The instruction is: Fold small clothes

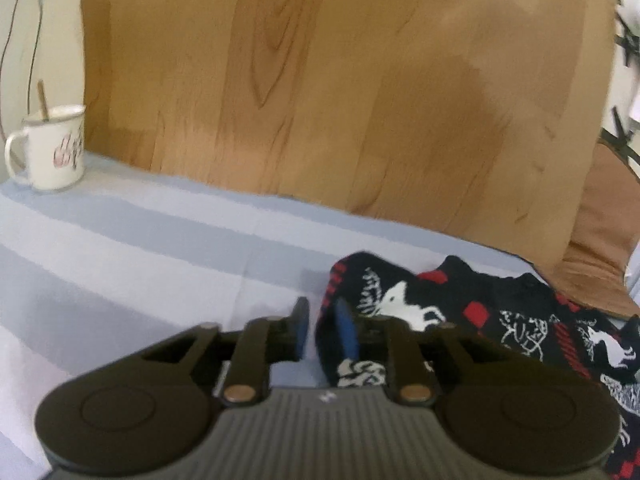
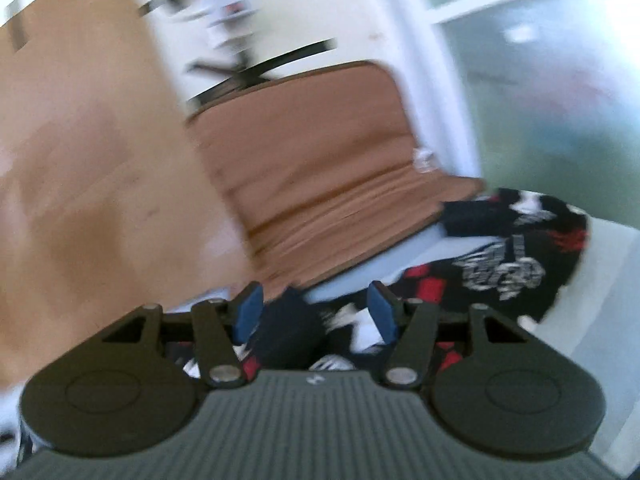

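Left gripper (image 1: 323,330) narrow gap, nothing pinched — garment (image 1: 460,312) edge (black, reindeer print) beside right pad. Right gripper (image 2: 316,312) wide open above garment, not gripping.

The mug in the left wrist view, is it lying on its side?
No, the mug stands upright on the striped cloth at the far left, with a stick poking out of its open top.

Your colours: dark knit on pale stripes.
Your garment (image 1: 472,312) is black with red blocks and white deer; the sheet (image 1: 140,248) runs blue and white bands, the headboard (image 1: 320,80) is tan woodgrain, the mug (image 1: 52,148) white with pink lettering.
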`<move>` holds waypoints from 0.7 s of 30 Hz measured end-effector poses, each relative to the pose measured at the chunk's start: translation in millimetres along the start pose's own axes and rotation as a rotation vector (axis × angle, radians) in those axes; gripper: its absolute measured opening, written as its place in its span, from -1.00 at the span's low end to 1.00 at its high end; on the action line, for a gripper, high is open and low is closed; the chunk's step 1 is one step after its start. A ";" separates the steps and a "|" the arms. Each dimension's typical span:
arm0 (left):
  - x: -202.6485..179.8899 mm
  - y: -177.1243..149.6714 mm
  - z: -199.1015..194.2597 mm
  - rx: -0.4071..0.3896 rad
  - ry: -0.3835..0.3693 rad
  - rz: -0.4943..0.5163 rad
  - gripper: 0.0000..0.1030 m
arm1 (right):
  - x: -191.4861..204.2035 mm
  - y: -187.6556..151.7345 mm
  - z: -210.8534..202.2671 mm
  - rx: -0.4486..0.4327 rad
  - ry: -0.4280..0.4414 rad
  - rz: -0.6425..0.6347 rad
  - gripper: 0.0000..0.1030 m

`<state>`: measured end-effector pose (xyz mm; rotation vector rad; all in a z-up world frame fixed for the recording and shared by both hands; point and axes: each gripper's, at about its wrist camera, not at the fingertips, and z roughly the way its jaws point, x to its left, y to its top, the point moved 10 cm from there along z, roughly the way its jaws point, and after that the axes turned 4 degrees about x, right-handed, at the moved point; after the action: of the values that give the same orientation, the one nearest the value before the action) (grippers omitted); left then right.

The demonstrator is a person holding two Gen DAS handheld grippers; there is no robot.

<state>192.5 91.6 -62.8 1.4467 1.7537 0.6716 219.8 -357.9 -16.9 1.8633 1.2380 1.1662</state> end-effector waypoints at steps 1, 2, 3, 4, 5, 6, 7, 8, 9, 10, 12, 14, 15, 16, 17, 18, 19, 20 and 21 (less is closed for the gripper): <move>-3.0 -0.3 0.0 -0.001 -0.004 0.014 -0.55 | 6.0 -4.8 1.6 0.030 0.026 -0.022 0.19; -7.2 -1.3 0.5 0.004 -0.011 0.033 -0.55 | 8.1 -9.0 4.1 0.065 0.042 -0.023 0.19; -11.1 -2.6 1.6 0.011 -0.015 0.054 -0.55 | 8.4 -10.9 12.0 0.103 0.050 0.000 0.19; -14.1 -3.2 2.3 0.017 -0.015 0.070 -0.54 | 7.8 -11.1 21.7 0.136 0.060 0.031 0.19; -16.1 -4.0 3.3 0.022 -0.015 0.082 -0.54 | 5.3 -11.5 30.9 0.174 0.070 0.061 0.19; -17.5 -4.8 4.3 0.028 -0.015 0.089 -0.55 | 0.8 -8.3 41.8 0.202 0.073 0.103 0.19; -17.7 -5.1 4.9 0.032 -0.015 0.090 -0.55 | -3.4 -5.1 49.4 0.221 0.077 0.145 0.18; -17.4 -5.1 5.2 0.034 -0.015 0.088 -0.55 | -7.8 -3.8 59.7 0.248 0.076 0.177 0.12; -17.0 -5.3 5.9 0.039 -0.018 0.085 -0.55 | -9.8 -6.0 71.9 0.300 0.083 0.197 -0.48; -16.6 -5.6 6.8 0.046 -0.022 0.081 -0.58 | -8.5 -10.8 80.5 0.358 0.103 0.211 -0.76; -16.1 -4.6 6.1 0.039 -0.033 0.073 -0.82 | -4.7 -6.8 79.2 0.340 0.107 0.218 -0.77; -16.9 -5.1 6.5 0.041 -0.038 0.077 -0.92 | 7.6 17.5 51.4 0.151 0.129 0.145 -0.77; -18.0 -5.2 7.2 0.041 -0.037 0.080 -0.92 | 11.4 25.7 37.9 0.067 0.142 0.126 -0.77; -17.9 -5.3 6.2 0.039 -0.035 0.085 -0.92 | 13.9 30.8 25.9 0.000 0.137 0.105 -0.73; -18.3 -5.4 6.8 0.040 -0.033 0.088 -0.92 | 13.5 31.3 20.8 -0.039 0.089 0.068 -0.67; -18.1 -6.0 7.6 0.046 -0.026 0.092 -0.92 | 9.3 27.7 22.9 -0.047 -0.006 0.011 -0.32; -17.0 -6.5 9.2 0.054 -0.015 0.090 -0.90 | 1.1 21.0 30.5 -0.012 -0.103 -0.038 0.20; -16.1 -6.8 9.9 0.059 -0.017 0.085 -0.87 | -9.2 13.8 38.5 0.054 -0.154 -0.061 0.22; -15.1 -6.6 9.3 0.058 -0.021 0.079 -0.86 | -23.5 8.6 39.9 0.101 -0.162 -0.029 0.09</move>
<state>197.4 74.9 -70.1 1.5642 1.7202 0.6484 255.1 -383.6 -34.6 1.9647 1.2483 0.9333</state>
